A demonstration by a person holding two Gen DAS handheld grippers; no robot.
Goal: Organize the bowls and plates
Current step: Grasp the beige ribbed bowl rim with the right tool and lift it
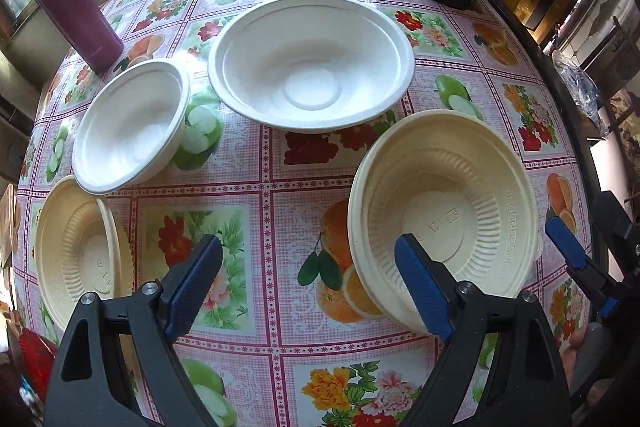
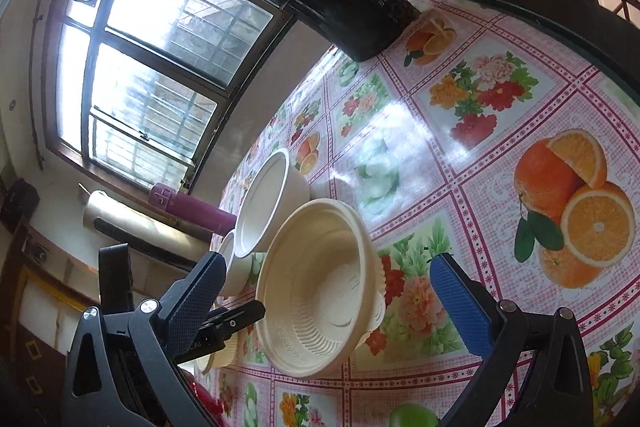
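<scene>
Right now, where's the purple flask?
In the left wrist view the purple flask stands upright at the far left of the table, near the window, just behind the small white bowl.

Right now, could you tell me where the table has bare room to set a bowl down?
Bare cloth lies between the two cream bowls, in front of the big white bowl. It is crowded at the left, where the small white bowl overlaps a cream bowl beside the flask.

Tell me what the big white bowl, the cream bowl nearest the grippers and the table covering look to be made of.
Big white bowl: probably moulded pulp or fibre; matte, faintly grainy, no shine.
Cream bowl: likely thin moulded plastic or starch blend; crisp ribbing, embossed letters, slight sheen.
Table covering: apparently vinyl or oilcloth; glossy printed fruit and flowers, window glare on it.
</scene>
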